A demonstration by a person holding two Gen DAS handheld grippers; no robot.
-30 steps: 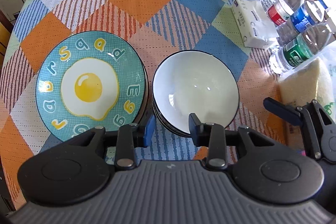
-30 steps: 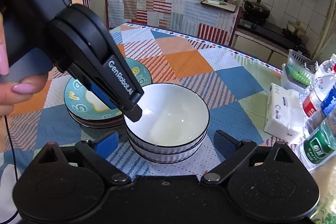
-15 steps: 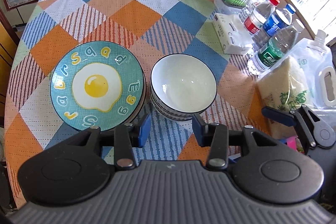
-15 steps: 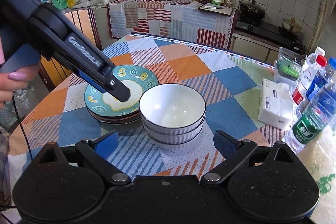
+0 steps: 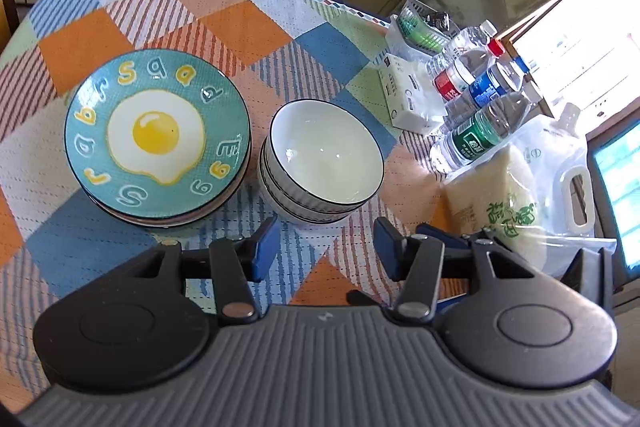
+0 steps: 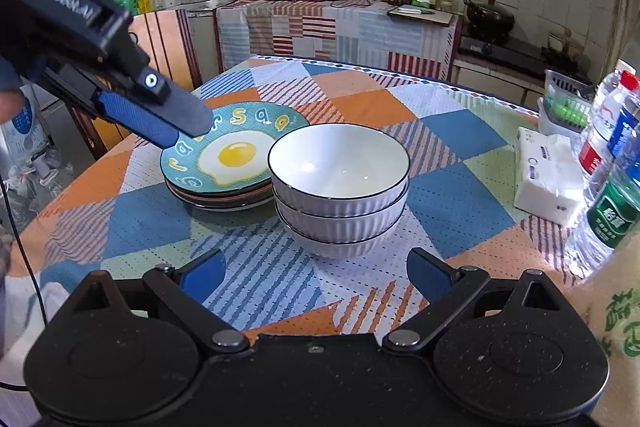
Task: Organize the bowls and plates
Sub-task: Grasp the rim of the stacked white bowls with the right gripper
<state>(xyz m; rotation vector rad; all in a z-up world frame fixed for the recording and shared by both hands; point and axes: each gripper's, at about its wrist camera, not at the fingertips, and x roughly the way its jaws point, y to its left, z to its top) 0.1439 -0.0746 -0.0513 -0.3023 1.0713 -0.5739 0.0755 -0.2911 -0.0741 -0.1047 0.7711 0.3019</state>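
Resting side by side, plate stack (image 5: pixel 156 139) and 3 nested bowls (image 6: pixel 340 187); both grippers' jaws gape apart, holding nothing.

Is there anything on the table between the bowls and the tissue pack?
No. In the right wrist view, only bare patterned tablecloth lies between the stacked bowls and the tissue pack.

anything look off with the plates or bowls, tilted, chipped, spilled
Nothing stands out. The white bowls sit nested in a level stack of three, and the egg plate lies flat on top of its plate stack beside them. No chips or spills show on the tablecloth, and both hand-held grippers are open and empty.
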